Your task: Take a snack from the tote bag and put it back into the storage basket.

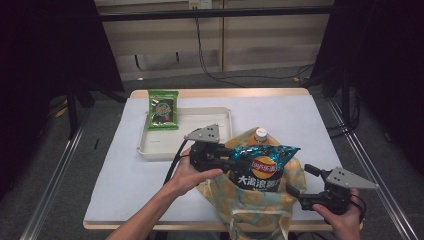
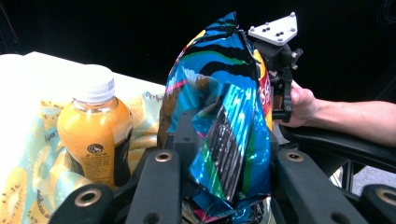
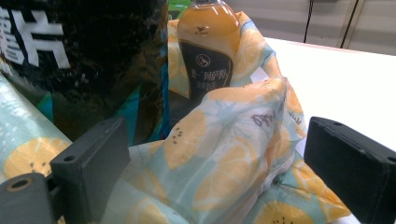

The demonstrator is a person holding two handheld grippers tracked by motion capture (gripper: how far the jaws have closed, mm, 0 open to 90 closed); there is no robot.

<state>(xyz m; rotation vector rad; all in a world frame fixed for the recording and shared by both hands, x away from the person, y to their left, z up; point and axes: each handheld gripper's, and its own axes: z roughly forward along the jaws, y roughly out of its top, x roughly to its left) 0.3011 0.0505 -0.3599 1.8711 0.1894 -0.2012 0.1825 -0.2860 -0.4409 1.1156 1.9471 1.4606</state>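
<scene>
A blue crisp bag (image 1: 262,167) stands upright in the mouth of a lemon-print cloth tote (image 1: 250,202) near the table's front edge. My left gripper (image 1: 235,165) comes in from the left and is shut on the crisp bag (image 2: 224,121), whose foil is crumpled between the jaws. An orange juice bottle (image 1: 260,134) with a white cap stands in the tote behind the crisps, to their left (image 2: 93,130) in the left gripper view. My right gripper (image 1: 300,181) is at the tote's right edge. Its jaws are wide apart with bunched tote fabric (image 3: 224,149) between them, not pressed.
A shallow white tray (image 1: 150,150) lies on the white cloth behind the tote, to the left. A green snack packet (image 1: 163,110) rests on its far left corner. Black frame posts and cables stand beyond the table.
</scene>
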